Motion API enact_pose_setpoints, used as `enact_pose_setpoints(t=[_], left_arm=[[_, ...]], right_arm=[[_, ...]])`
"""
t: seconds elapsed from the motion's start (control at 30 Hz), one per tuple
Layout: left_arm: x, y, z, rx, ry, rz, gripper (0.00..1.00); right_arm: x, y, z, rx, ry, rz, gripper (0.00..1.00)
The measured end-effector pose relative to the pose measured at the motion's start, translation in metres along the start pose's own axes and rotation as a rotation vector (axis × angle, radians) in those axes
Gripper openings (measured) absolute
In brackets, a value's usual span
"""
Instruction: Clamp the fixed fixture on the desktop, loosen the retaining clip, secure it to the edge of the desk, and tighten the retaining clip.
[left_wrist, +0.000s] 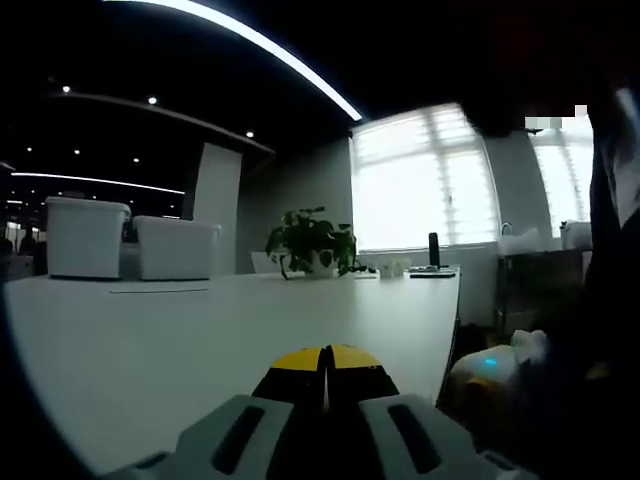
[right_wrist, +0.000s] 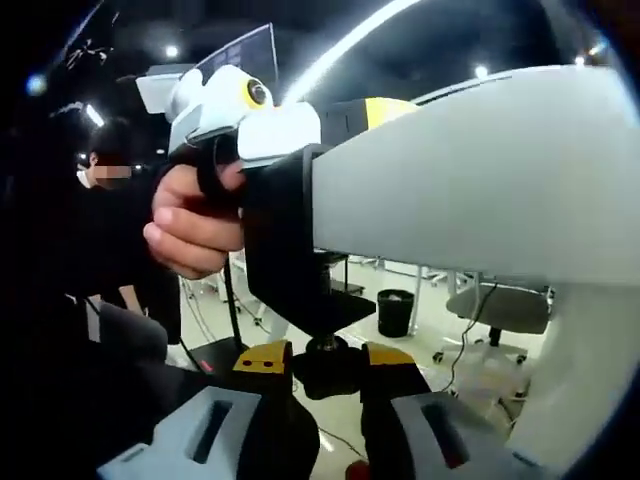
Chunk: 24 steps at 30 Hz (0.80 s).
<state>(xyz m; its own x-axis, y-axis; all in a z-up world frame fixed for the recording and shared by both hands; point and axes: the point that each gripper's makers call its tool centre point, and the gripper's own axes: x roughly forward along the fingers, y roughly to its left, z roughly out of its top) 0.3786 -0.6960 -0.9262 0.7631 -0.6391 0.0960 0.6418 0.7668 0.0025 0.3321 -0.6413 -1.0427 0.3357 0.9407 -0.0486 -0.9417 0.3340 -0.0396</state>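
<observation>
Dim office, dark ceiling with long light strip (left_wrist: 270, 50) and small spotlights. Bright grid-paned window (left_wrist: 425, 180) at far wall. Long white desk (left_wrist: 200, 330), two white bins (left_wrist: 130, 240) at far left of it, potted plant (left_wrist: 310, 240) near far end. Right gripper view: pale floor, black waste bin (right_wrist: 396, 312), office chair (right_wrist: 500, 315), white desk edge (right_wrist: 470, 190) from below

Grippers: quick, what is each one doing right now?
Left gripper: shut, holding nothing visible.
Right gripper: jaws around the black clamp's screw knob.
</observation>
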Motion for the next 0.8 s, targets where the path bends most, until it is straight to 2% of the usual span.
enact_pose_setpoints(t=[0.1,0.2,0.33,0.43,0.6,0.73,0.8], left_arm=[[0.000,0.000,0.000,-0.002,0.002,-0.001,0.01],[0.000,0.000,0.000,0.004,0.004,0.000,0.01],[0.001,-0.001,0.000,0.008,0.002,-0.001,0.01],[0.001,-0.001,0.000,0.008,0.002,-0.001,0.01],[0.000,-0.001,0.000,0.008,0.002,0.000,0.01],[0.000,-0.002,0.000,0.009,0.001,0.002,0.01],[0.000,-0.002,0.001,0.014,-0.004,0.004,0.01]], right_arm=[[-0.001,0.000,0.000,-0.022,-0.017,0.017,0.23],[-0.002,0.001,0.000,0.006,0.000,0.011,0.24],[-0.008,-0.008,0.000,-0.058,0.058,-0.085,0.29],[-0.016,-0.009,-0.003,-0.022,0.084,-0.130,0.31],[-0.029,-0.009,-0.003,0.010,0.128,-0.324,0.47],[-0.037,-0.009,-0.006,-0.003,0.155,-0.485,0.48],[-0.038,-0.009,0.000,-0.006,0.135,-0.590,0.49]])
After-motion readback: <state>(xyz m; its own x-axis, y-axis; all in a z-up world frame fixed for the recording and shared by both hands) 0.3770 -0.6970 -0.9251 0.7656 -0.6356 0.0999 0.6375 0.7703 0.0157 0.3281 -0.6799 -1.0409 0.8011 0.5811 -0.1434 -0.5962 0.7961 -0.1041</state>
